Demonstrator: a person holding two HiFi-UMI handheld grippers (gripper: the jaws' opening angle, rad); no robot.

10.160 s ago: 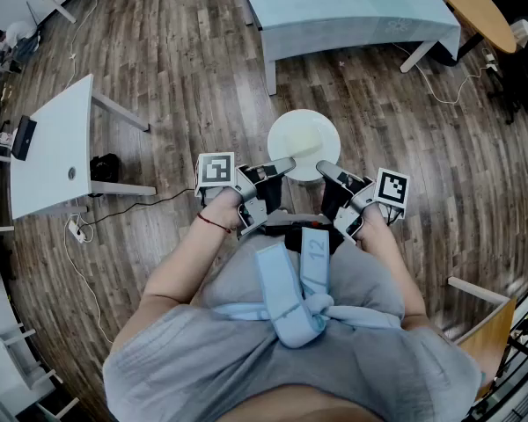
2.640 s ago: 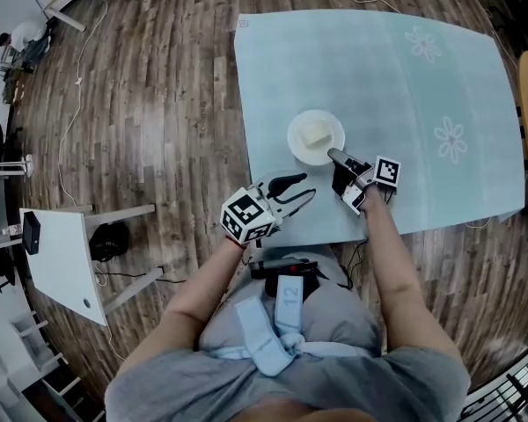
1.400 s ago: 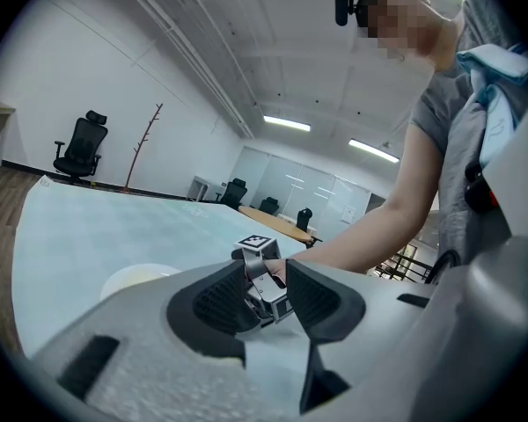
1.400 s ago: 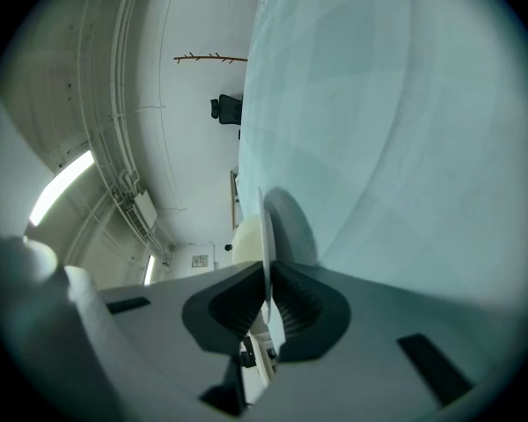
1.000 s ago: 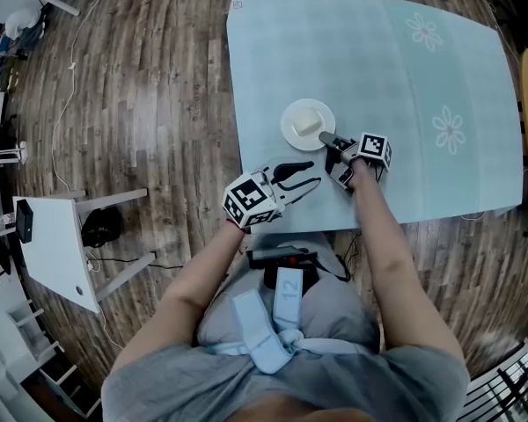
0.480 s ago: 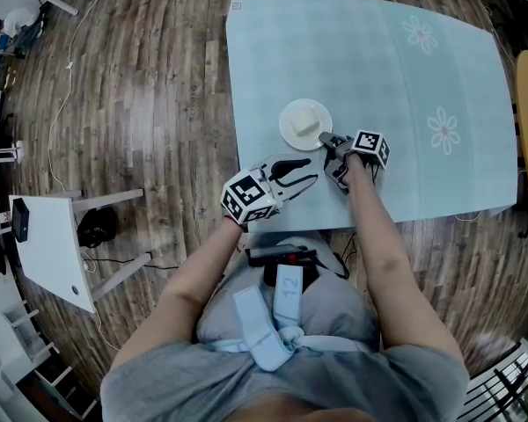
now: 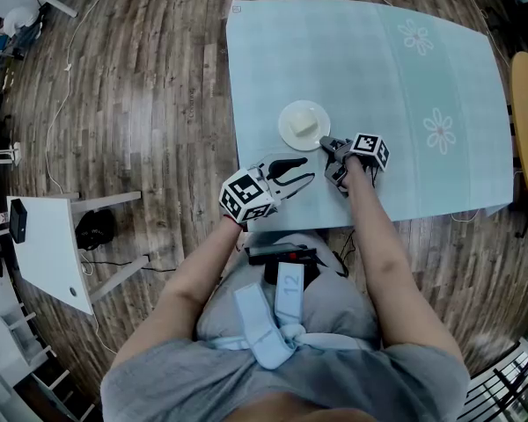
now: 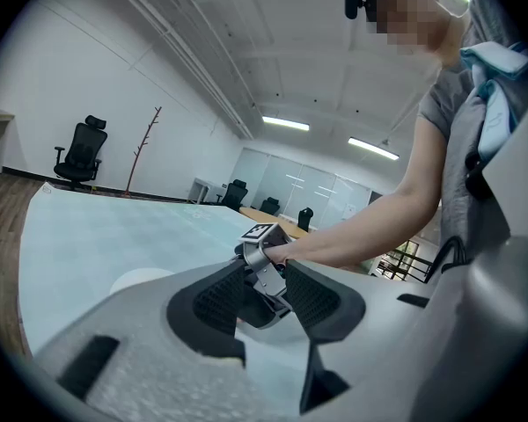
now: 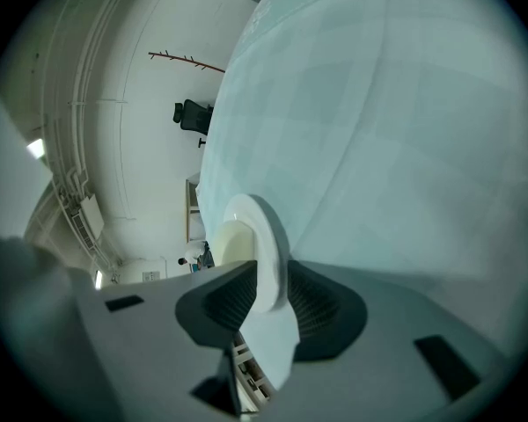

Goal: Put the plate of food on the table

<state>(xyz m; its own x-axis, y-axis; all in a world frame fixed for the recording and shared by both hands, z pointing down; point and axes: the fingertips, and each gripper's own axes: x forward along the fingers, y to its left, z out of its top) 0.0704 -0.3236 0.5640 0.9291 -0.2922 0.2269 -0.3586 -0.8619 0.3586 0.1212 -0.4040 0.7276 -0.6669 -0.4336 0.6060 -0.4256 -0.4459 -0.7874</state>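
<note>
Our right gripper (image 7: 328,145) had its fingers (image 9: 229,299) clamped on the near rim of the plate (image 7: 288,115). The plate sat on the blue tabletop (image 7: 405,95) with the pale food (image 7: 301,124) on it. Our left gripper (image 7: 306,170) hung near the plate, fingers apart, holding nothing.

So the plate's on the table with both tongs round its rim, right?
Not quite. Only the right tongs are round the rim of the plate, which sits on the table. The left tongs are open and empty, apart from the plate. The left gripper view shows nothing between them.
</note>
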